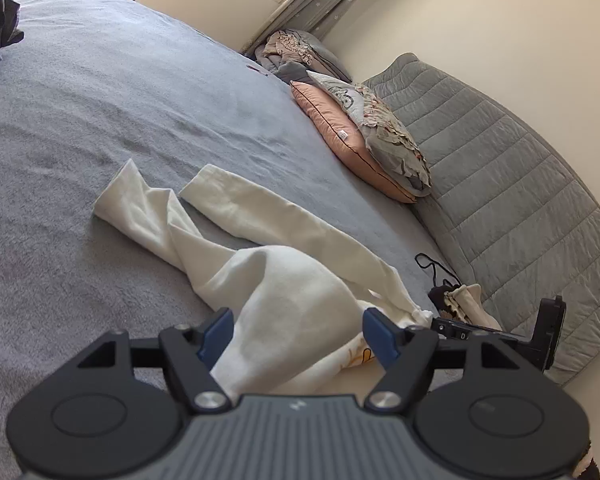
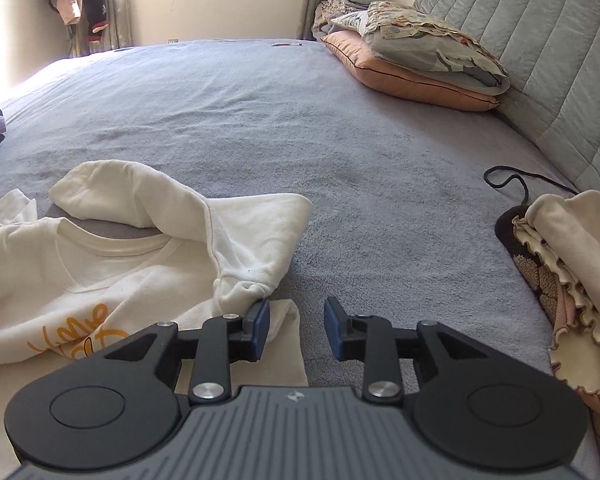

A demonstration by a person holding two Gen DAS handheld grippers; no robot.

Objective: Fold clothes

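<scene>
Left wrist view: left gripper [image 1: 298, 332] low over grey bedspread [image 1: 100, 100], jaws spread wide, white sweatshirt [image 1: 284, 296] bunched up between the blue pads [image 1: 219, 330] but not pinched. Both sleeves trailing away across the bedspread, one twisted, one lying flatter. Pink pillow [image 1: 340, 136] and patterned pillow [image 1: 396, 148] stacked against quilted grey headboard [image 1: 500, 184]. Right wrist view: right gripper [image 2: 297, 326] just off the bedspread [image 2: 300, 120], jaws apart and holding nothing, left pad [image 2: 262, 326] touching the cuff of the sweatshirt [image 2: 112, 276]. Sweatshirt spread front-up at left, collar open, orange print [image 2: 76, 336] near its lower part, one sleeve folded back over the shoulder. Ruffled cream garment [image 2: 572, 280] heaped at right, well apart, black cord [image 2: 516, 178] near it.
</scene>
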